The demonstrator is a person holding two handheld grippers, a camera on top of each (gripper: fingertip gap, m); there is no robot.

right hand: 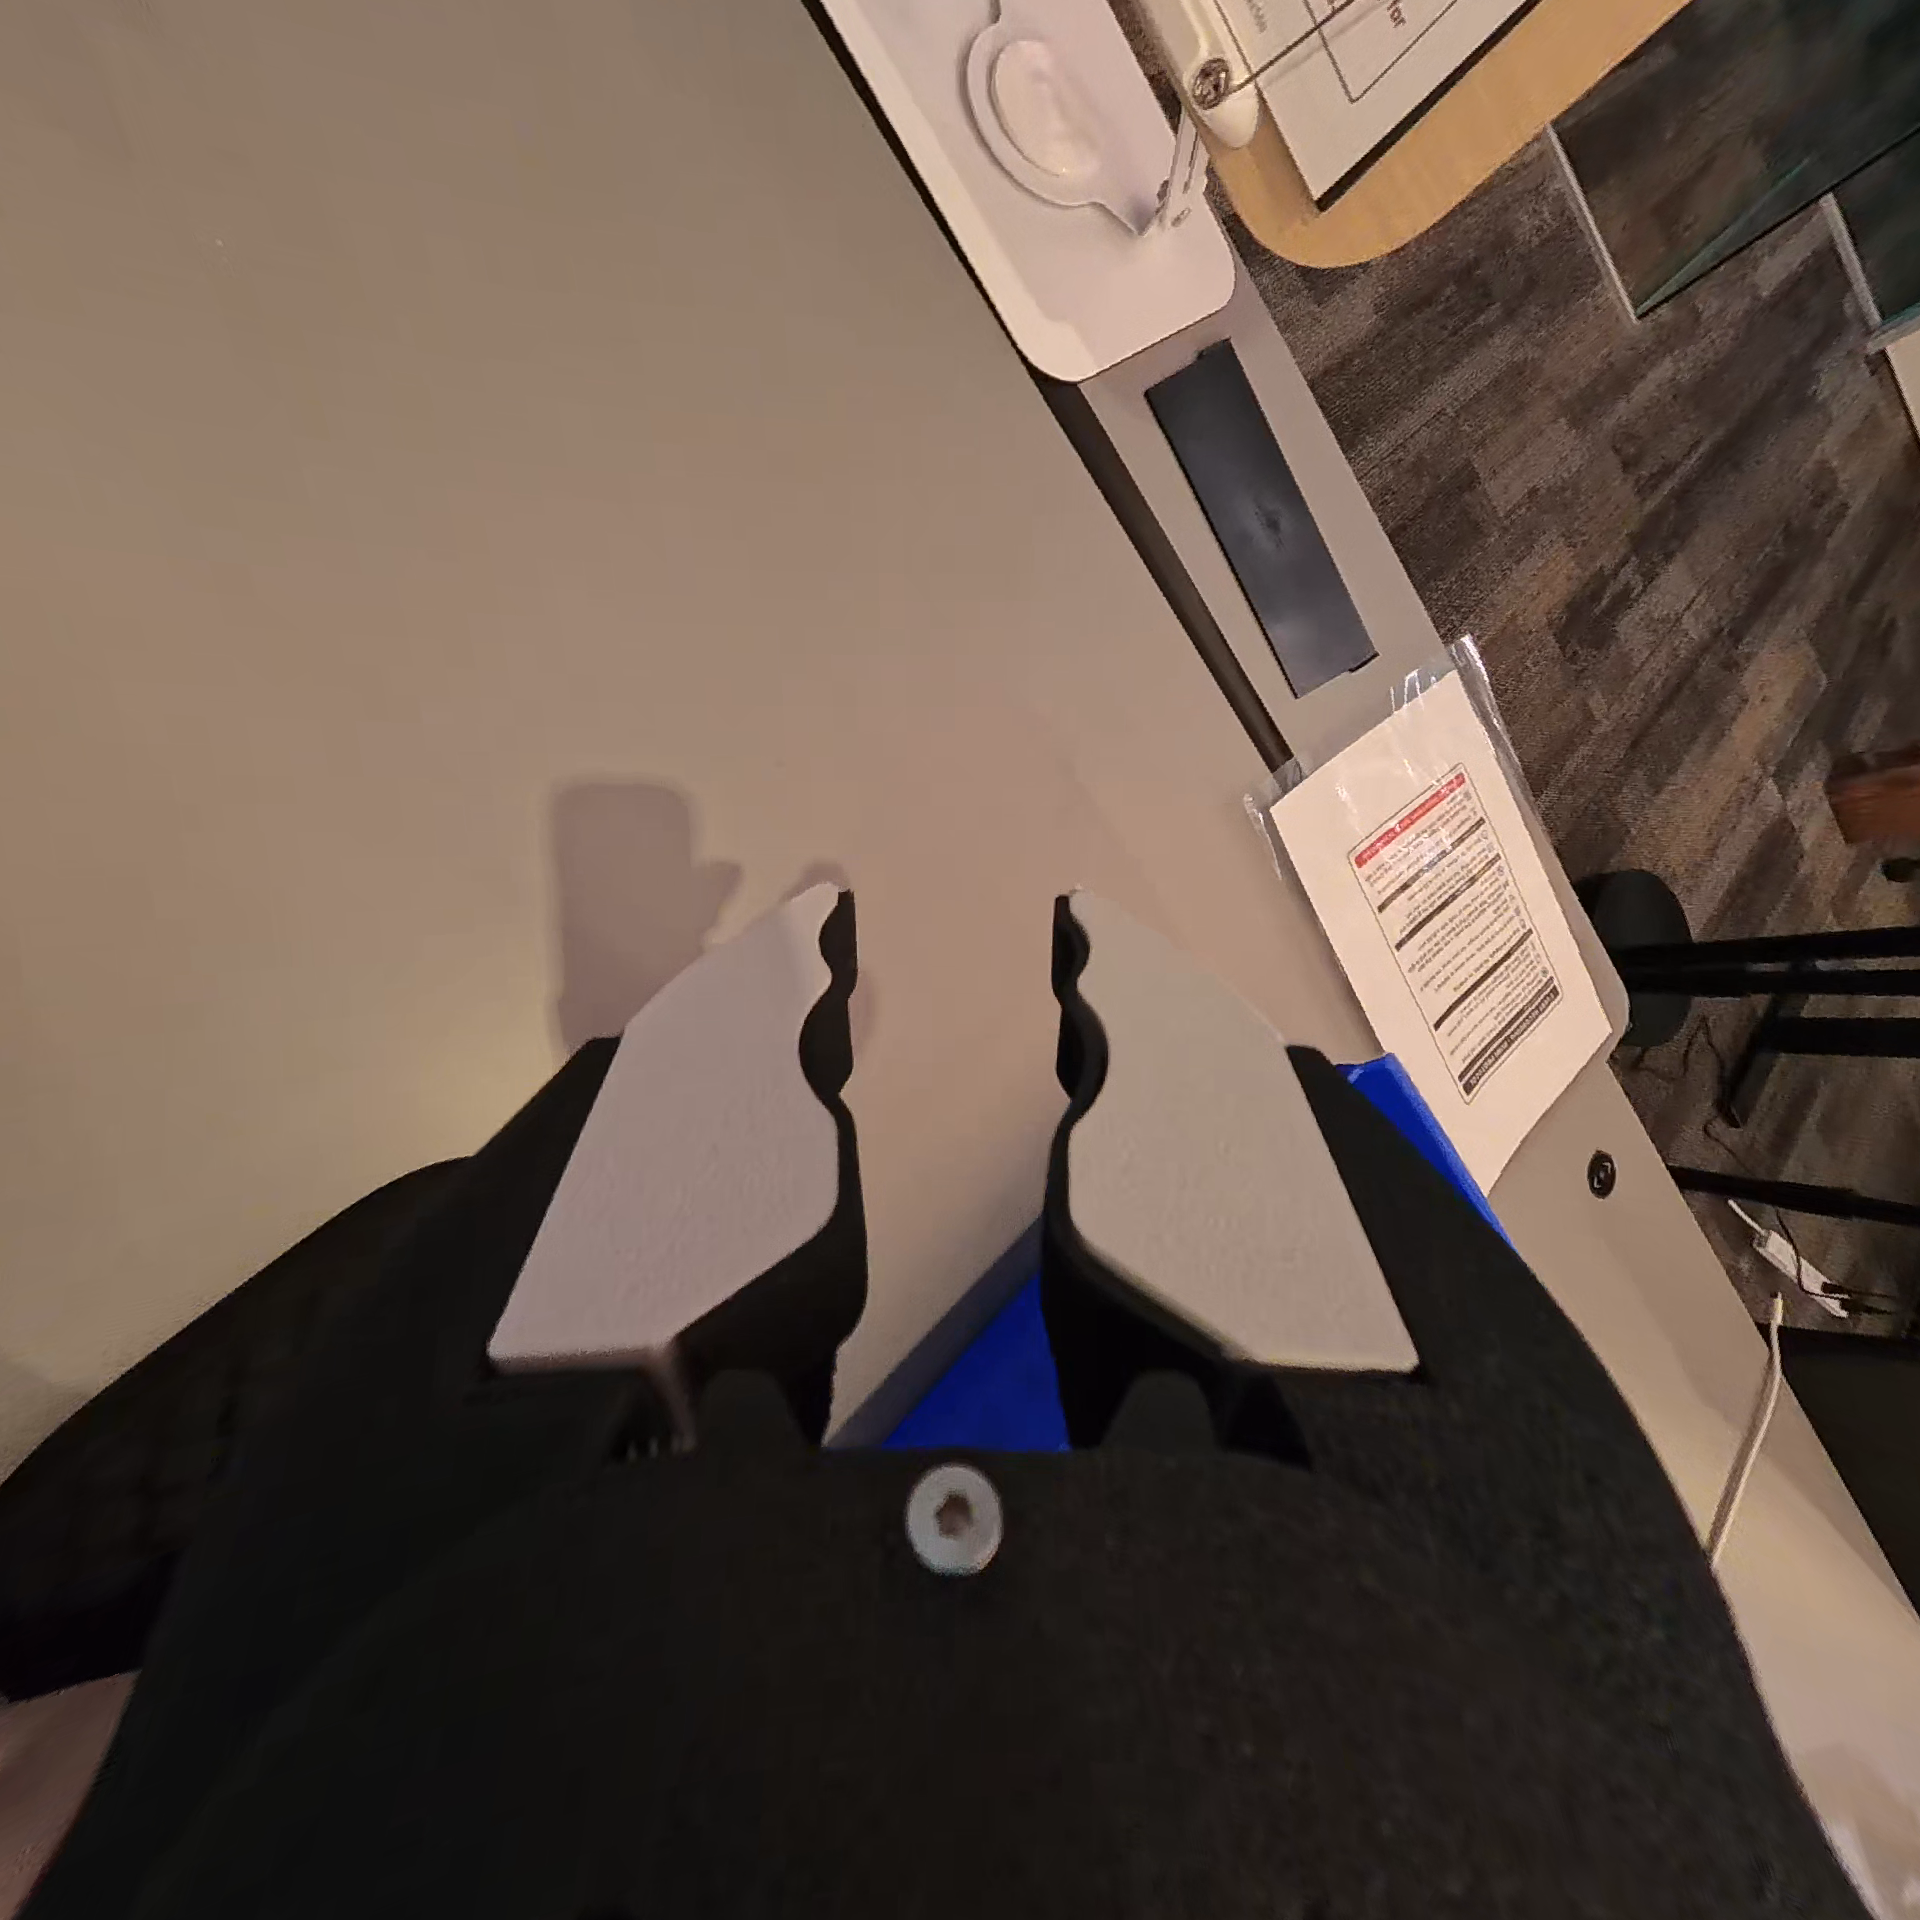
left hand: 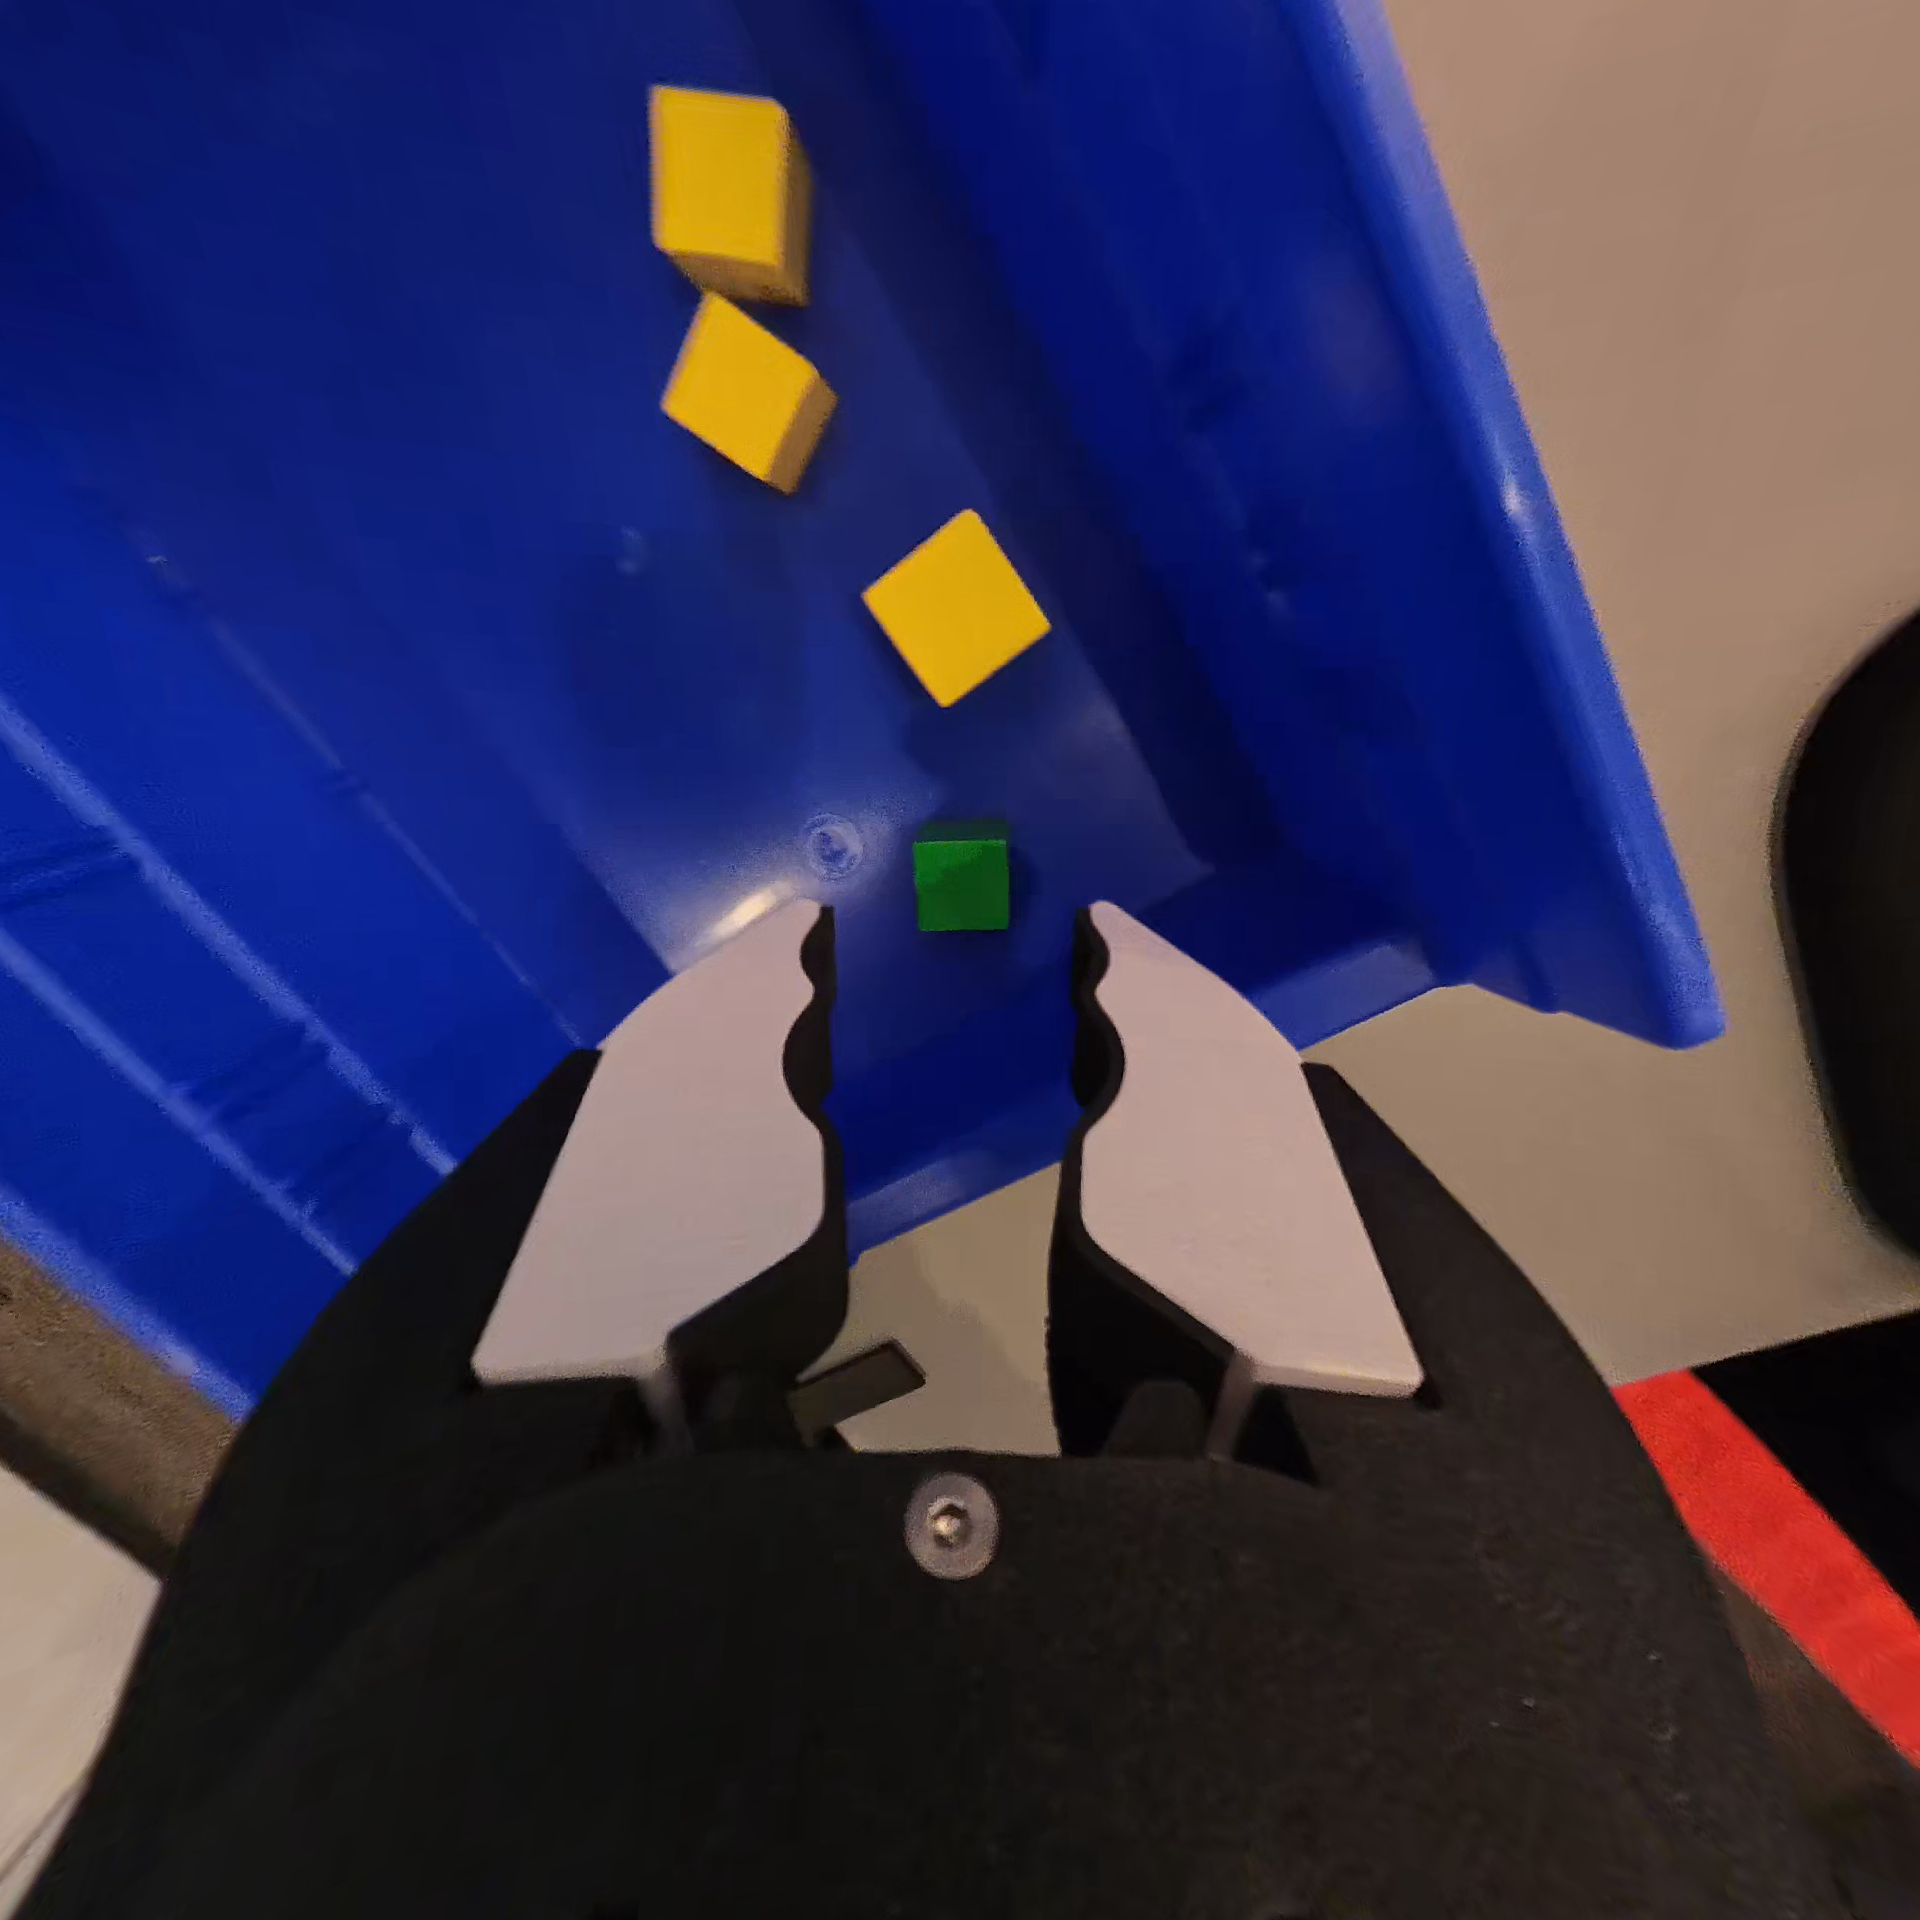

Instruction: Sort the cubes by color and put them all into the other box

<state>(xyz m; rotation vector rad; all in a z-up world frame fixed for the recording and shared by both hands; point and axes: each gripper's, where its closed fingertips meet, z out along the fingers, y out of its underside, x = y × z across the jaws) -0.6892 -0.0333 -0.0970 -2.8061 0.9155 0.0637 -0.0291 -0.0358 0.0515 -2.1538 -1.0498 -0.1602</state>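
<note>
In the left wrist view a blue box (left hand: 1434,540) holds three yellow cubes (left hand: 956,608) (left hand: 746,390) (left hand: 722,192) in a loose line and one small green cube (left hand: 961,875) near its corner. My left gripper (left hand: 954,920) is open and empty, hovering over the box with the green cube lying just past the gap between its fingertips. My right gripper (right hand: 954,904) is open and empty above the bare beige table (right hand: 416,468). A piece of a blue box (right hand: 977,1371) shows low between its fingers.
A black rounded object (left hand: 1860,935) lies right of the box, and a red strip (left hand: 1766,1517) runs at the lower right. In the right wrist view a white tray (right hand: 1039,156) and a bagged printed sheet (right hand: 1444,935) lie along the table's right edge, with carpet floor beyond.
</note>
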